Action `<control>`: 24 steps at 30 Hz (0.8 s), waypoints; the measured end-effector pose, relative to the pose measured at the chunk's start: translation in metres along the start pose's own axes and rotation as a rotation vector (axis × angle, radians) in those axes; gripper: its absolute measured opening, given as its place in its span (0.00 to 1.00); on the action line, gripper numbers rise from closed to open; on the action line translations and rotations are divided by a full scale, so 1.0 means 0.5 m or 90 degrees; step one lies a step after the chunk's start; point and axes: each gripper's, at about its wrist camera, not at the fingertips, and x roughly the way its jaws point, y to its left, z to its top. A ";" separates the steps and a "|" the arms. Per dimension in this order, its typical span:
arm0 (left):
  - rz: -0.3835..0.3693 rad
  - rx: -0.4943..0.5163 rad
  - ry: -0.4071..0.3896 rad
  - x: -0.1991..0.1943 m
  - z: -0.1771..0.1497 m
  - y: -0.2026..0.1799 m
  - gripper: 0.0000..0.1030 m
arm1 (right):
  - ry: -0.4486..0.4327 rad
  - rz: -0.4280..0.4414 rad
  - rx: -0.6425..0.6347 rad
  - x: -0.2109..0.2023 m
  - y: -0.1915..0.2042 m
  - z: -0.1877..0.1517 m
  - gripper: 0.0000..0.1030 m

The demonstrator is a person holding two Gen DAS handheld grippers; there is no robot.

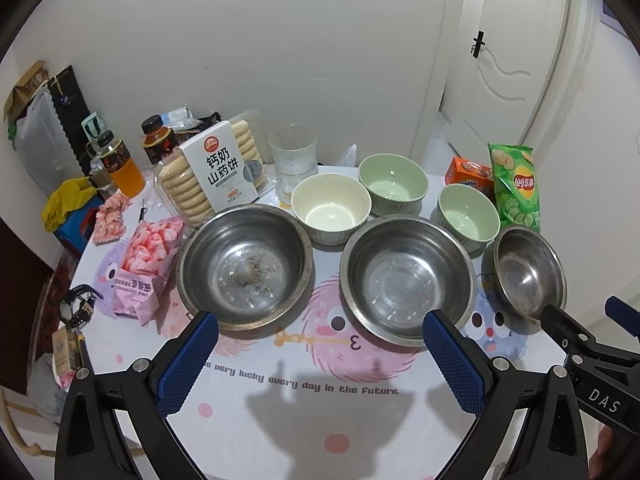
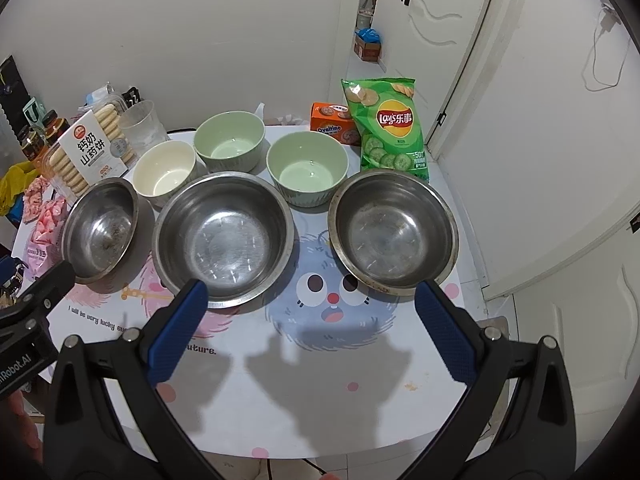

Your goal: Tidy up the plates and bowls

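Left gripper point(image 1: 320, 364): spread wide, empty, low centre of frame.
Right gripper point(image 2: 312, 332): spread wide, empty.
Steel bowls: three in a row just ahead; left bowl point(image 1: 245, 266), middle bowl point(image 1: 408, 280), right bowl point(image 2: 394, 228).
Key relation: middle bowl lies between both tools; right bowl nearer the right gripper.
Ceramic bowls: cream bowl point(image 1: 331, 206), two green, ribbed, behind.
Surfaces: steel scuffed, round, rimmed.
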 end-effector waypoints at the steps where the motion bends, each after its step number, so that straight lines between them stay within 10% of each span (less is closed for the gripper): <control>1: -0.001 0.000 0.000 0.000 0.000 0.000 1.00 | 0.000 0.000 0.001 -0.001 -0.001 0.000 1.00; 24: -0.007 -0.007 0.004 0.004 -0.006 0.001 1.00 | -0.001 0.003 0.002 -0.002 0.001 -0.001 1.00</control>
